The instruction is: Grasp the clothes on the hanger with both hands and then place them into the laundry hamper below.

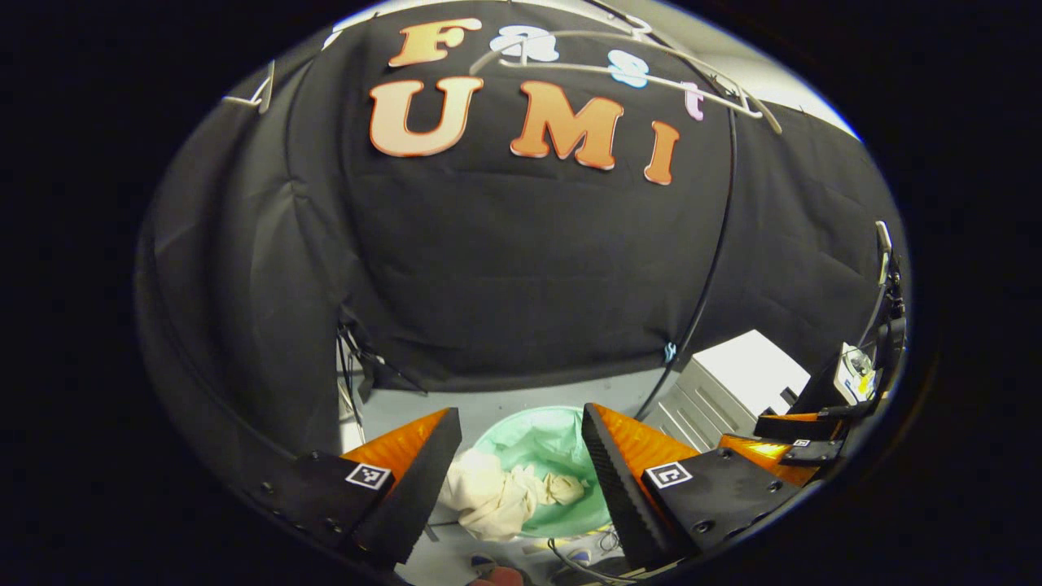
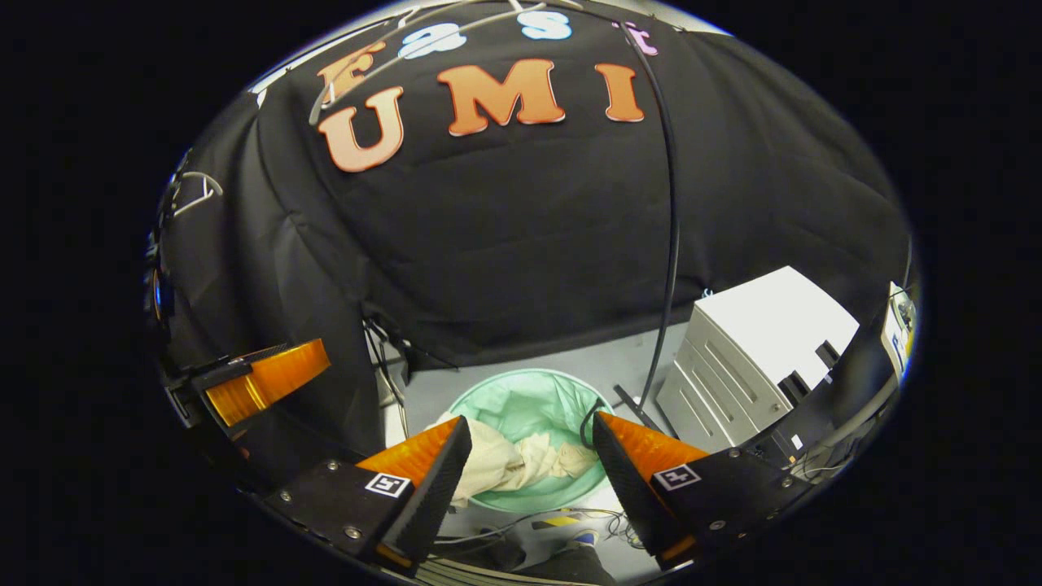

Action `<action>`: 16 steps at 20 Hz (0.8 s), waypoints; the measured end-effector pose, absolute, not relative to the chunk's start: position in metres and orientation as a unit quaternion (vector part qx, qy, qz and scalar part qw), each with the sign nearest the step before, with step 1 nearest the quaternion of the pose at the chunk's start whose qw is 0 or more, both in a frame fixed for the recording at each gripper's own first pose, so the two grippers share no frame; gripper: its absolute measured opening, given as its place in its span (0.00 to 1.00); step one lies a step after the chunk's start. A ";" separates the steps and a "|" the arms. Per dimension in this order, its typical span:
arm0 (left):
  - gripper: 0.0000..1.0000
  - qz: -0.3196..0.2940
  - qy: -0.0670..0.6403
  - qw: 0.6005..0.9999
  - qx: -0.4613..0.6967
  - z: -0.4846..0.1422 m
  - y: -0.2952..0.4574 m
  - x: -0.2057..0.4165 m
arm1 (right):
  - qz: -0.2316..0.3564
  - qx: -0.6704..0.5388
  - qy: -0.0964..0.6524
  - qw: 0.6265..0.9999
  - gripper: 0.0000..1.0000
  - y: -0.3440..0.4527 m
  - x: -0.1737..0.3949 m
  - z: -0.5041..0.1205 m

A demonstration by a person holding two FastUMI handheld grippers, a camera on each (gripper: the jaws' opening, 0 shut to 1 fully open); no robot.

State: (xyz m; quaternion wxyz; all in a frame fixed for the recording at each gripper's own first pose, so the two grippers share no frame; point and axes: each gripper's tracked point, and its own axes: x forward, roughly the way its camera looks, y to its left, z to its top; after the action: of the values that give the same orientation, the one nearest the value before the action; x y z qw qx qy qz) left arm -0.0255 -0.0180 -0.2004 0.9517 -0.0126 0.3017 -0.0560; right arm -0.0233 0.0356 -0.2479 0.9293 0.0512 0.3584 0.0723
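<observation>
The left gripper (image 1: pixel 521 464) hangs with its two orange and black fingers spread wide and nothing between them; through the gap, at about 6 o'clock in the left gripper view, sits the hamper (image 1: pixel 562 423). The right gripper (image 2: pixel 529 472) is spread the same way and holds nothing, with the hamper at its 6 o'clock as well. Both appear to be held high and aimed downward over the basket, which fits a release from above.

The clothes (image 1: pixel 496 492), a cream bundle, lie crumpled inside the hamper's pale green liner, with one part draped over the rim on the near left side. That overhang looks like the one loose end: the cloth may need a nudge to sit fully inside. By that reading the placing step is all but done.

Farther out, at 12 o'clock in the left gripper view, the bare white hanger (image 1: pixel 651 77) hangs against the black cloth. At 4 o'clock stands a white cabinet (image 1: pixel 733 387), just beside the hamper, and a black cable (image 2: pixel 669 244) runs down the wall toward the floor.

Each finger mount carries a small square black-and-white marker (image 1: pixel 368 476); it is a code pattern, not readable words. I can make out no brand or label on the hamper or cabinet.
</observation>
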 end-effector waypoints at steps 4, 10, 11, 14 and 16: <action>0.99 -0.047 0.238 0.970 -0.022 -0.143 -0.016 -0.017 | 0.076 0.049 0.291 0.952 0.93 0.030 -0.001 -0.181; 0.94 -0.026 0.129 0.991 -0.030 -0.053 -0.003 0.013 | 0.084 0.043 0.172 0.981 0.92 0.021 0.032 -0.070; 0.94 -0.021 0.115 0.993 -0.032 -0.039 0.004 0.016 | 0.086 0.033 0.154 0.984 0.93 0.018 0.035 -0.052; 1.00 -0.004 0.071 0.997 -0.029 -0.003 0.017 0.027 | 0.081 0.000 0.094 0.992 0.93 0.004 0.041 -0.004; 0.97 0.000 0.049 0.998 -0.026 0.013 0.022 0.031 | 0.060 -0.008 0.072 0.996 0.92 -0.008 0.042 0.015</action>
State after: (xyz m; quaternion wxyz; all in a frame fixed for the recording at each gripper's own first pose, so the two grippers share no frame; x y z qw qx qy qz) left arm 0.0308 0.0216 0.0133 0.9985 -0.0262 0.0489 -0.0003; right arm 0.0425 -0.0083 0.0149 0.9956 -0.0084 0.0718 0.0602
